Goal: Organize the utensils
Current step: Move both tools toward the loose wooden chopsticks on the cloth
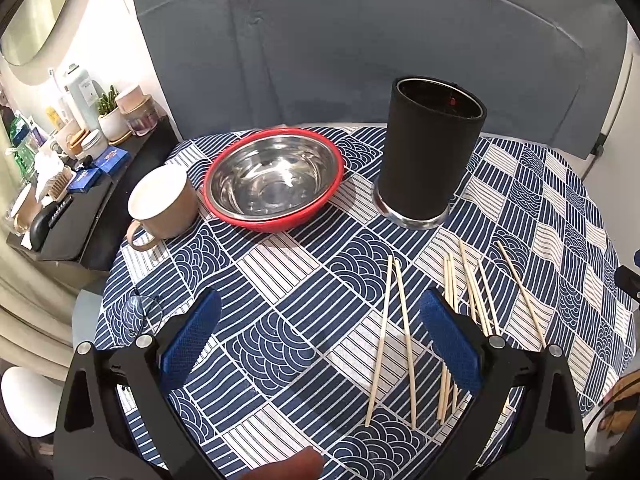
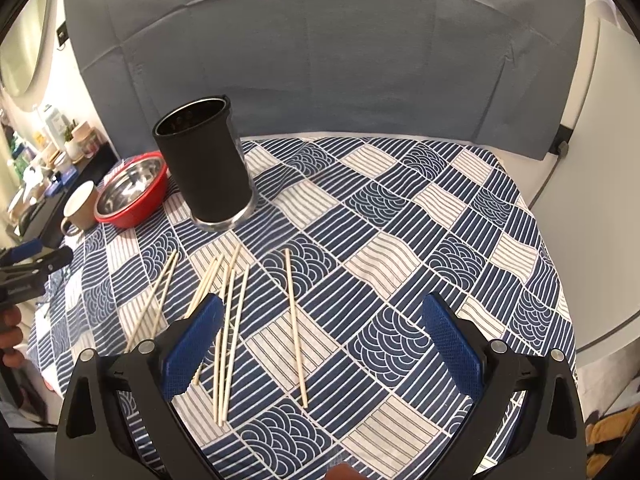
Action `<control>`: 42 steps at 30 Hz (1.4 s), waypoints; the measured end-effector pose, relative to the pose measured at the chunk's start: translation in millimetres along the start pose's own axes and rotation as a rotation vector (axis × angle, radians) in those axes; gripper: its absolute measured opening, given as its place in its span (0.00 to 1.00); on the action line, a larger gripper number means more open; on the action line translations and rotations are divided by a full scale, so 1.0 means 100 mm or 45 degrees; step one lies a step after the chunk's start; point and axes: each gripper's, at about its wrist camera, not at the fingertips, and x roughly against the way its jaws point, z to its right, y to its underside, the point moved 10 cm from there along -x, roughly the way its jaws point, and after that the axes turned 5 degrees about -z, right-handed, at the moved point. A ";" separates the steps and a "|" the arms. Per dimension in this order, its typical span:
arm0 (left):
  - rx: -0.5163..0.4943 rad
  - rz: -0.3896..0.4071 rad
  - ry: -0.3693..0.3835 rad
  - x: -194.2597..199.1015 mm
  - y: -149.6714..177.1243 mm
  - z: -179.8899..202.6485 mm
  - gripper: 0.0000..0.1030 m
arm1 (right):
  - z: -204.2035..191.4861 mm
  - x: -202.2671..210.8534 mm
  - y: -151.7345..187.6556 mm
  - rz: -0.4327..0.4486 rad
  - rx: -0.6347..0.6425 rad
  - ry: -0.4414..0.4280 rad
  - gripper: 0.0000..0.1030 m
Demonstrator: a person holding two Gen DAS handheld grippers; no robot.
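Note:
Several wooden chopsticks lie loose on the blue-and-white patterned tablecloth, in front of a tall black utensil holder that stands upright. My left gripper is open and empty, hovering over the cloth just left of the chopsticks. In the right wrist view the chopsticks lie fanned out below the black holder. My right gripper is open and empty above them, one single chopstick between its fingers. The left gripper shows at the left edge there.
A steel bowl in a red bowl and a beige mug stand at the back left of the table. A black side shelf with jars and boxes lies left. A grey padded backrest rises behind.

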 end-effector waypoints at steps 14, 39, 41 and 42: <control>-0.011 -0.028 0.003 -0.03 0.02 0.00 0.94 | -0.01 -0.02 0.02 -0.001 0.016 0.011 0.92; -0.078 -0.157 0.006 -0.31 0.22 0.12 0.94 | 0.01 -0.29 0.13 -0.110 0.020 0.020 0.92; -0.083 -0.171 0.000 -0.34 0.24 0.13 0.94 | 0.01 -0.33 0.13 -0.120 0.027 0.020 0.92; -0.085 -0.179 -0.005 -0.37 0.25 0.13 0.94 | 0.01 -0.36 0.14 -0.128 0.033 0.022 0.92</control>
